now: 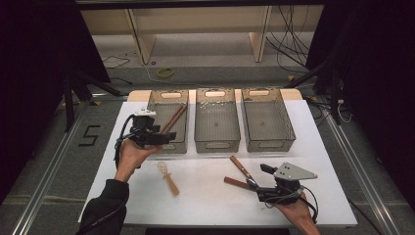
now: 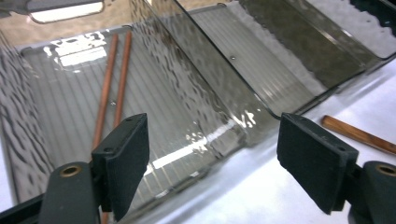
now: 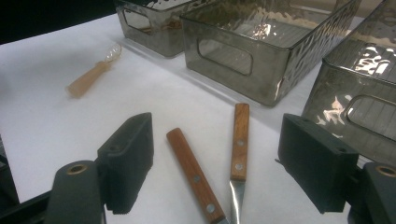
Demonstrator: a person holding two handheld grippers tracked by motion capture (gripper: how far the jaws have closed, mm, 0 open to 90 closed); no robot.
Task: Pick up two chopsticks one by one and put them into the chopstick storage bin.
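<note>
The left gripper (image 1: 164,138) stands wide and empty over the left bin (image 1: 182,147), where two chopsticks (image 1: 173,119) lie toward 1 o'clock. The right gripper (image 1: 262,177), wide, frames two wood-handled knives (image 3: 240,140). Floor tape reads "5" (image 1: 89,135).

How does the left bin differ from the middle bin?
The left bin holds a pair of brown chopsticks lying lengthwise; the middle bin holds nothing. The left tool hovers open at the left bin's near end; nothing is over the middle bin. Both are smoky see-through plastic, same shape, with handle cutouts, side by side on the white table.
</note>
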